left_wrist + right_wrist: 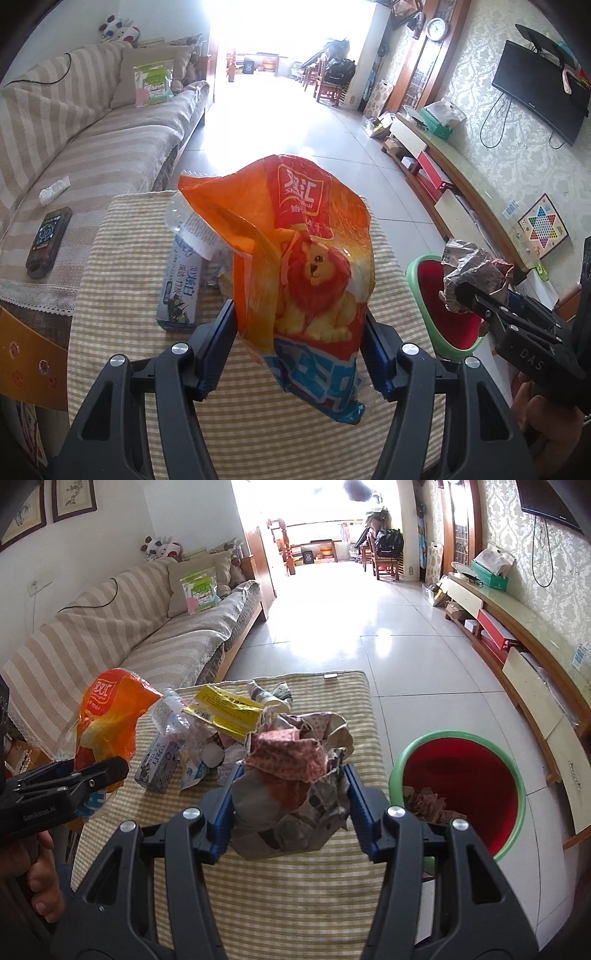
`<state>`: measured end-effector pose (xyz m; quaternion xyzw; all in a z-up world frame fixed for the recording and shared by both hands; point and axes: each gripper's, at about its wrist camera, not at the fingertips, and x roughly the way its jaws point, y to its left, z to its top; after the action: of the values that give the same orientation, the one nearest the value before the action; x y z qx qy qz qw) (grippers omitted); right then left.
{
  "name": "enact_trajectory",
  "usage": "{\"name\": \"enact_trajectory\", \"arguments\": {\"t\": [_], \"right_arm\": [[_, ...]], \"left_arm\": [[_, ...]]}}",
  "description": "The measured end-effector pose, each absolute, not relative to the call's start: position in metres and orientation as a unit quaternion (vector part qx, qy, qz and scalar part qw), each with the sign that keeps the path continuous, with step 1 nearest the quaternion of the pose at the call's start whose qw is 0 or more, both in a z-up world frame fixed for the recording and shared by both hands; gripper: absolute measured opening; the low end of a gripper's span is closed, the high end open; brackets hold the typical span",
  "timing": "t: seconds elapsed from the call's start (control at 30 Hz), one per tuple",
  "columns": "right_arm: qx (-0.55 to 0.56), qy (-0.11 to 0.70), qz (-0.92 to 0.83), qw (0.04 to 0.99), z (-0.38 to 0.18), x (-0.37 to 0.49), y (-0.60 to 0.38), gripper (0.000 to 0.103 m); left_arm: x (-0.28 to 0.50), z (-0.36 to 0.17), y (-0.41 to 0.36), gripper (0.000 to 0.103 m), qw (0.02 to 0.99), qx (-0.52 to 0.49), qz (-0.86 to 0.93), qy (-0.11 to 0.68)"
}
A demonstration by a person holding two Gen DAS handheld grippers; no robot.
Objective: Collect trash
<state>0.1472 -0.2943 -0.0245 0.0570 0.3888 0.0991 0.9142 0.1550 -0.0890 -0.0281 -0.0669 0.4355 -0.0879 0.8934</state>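
My left gripper (299,314) is shut on an orange snack bag (306,258) with a lion print and holds it above the striped table (122,295); the bag also shows in the right wrist view (107,720). My right gripper (291,779) is shut on a crumpled wad of paper (291,797), seen from the left wrist view (472,277) next to the bin. A red bin with a green rim (461,771) stands on the floor right of the table. A pile of trash (229,723) lies on the table: a yellow wrapper, a clear bottle, a milk carton (181,288).
A striped sofa (92,140) runs along the left with a remote (48,240) and a tissue on it. A low TV cabinet (535,672) lines the right wall. Tiled floor (351,627) stretches ahead beyond the table.
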Motion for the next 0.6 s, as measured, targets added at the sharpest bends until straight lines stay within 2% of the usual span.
{"name": "enact_trajectory", "arguments": {"t": [0.6], "right_arm": [[0.114, 0.371, -0.004, 0.922, -0.028, 0.154, -0.43, 0.052]], "left_arm": [[0.19, -0.02, -0.219, 0.06, 0.877, -0.01, -0.195, 0.44]]}}
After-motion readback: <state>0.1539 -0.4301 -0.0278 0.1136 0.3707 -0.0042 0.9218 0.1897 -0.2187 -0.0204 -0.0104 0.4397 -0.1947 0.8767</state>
